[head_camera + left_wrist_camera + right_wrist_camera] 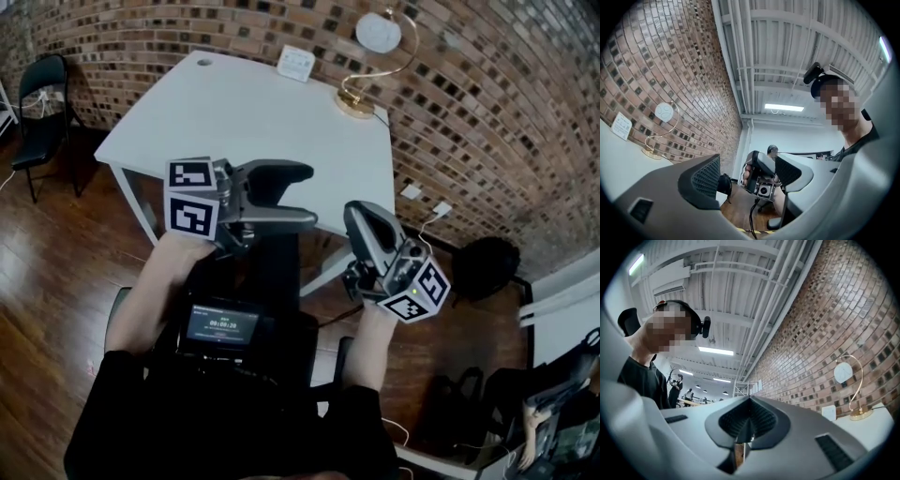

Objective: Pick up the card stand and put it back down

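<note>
Overhead, the head view shows the card stand (296, 63) upright at the white surface's (234, 122) far edge near the lamp (370, 66), well apart from both grippers. The left gripper (309, 195) view shows its jaws spread, framing the distant right gripper (364, 214). The right gripper view shows that gripper's jaws pressed together, empty.

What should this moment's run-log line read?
left gripper: open, empty | right gripper: shut, empty | card stand: on white table, not held | lamp: beside card stand
</note>
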The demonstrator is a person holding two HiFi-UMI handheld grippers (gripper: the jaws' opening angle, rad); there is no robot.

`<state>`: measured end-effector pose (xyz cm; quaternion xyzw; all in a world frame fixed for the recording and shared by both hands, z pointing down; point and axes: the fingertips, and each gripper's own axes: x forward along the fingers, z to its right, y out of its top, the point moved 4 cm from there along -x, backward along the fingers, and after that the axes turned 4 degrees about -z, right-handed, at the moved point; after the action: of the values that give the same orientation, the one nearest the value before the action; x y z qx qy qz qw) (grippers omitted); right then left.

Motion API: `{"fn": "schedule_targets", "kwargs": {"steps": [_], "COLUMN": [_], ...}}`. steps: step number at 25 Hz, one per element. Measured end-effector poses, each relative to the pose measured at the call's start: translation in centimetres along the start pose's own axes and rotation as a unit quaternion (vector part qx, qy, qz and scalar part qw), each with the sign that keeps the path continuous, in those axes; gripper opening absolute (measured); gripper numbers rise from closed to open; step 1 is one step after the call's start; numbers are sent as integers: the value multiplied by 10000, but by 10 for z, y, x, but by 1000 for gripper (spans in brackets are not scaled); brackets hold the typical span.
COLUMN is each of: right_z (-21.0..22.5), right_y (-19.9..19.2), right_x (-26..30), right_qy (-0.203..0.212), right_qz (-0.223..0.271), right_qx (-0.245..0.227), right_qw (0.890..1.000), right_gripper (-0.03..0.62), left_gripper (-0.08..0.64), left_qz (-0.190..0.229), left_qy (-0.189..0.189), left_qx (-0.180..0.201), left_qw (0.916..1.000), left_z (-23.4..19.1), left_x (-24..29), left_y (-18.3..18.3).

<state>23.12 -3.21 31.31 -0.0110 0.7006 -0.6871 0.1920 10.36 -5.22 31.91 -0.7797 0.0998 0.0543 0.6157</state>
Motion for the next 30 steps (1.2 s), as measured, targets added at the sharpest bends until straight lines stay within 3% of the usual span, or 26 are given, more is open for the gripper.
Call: {"fn": "schedule_targets", "kwargs": {"steps": [12,30], "right_z": [-17,-15], "right_y": [6,4], "right_x": [3,0], "right_qy": [180,70], "right_qz": [-42,-130], "right_qx": [-271,-299], "right_qw": [9995,9994], "right_gripper": [9,9], "left_gripper": [360,360], "left_qz": [91,85], "left_qy": [101,180], "left_qx": [69,-83], "left_qw": [9999,9998], "left_z": [13,5], "left_x": [-3,-3], "left_y": [2,-6]}}
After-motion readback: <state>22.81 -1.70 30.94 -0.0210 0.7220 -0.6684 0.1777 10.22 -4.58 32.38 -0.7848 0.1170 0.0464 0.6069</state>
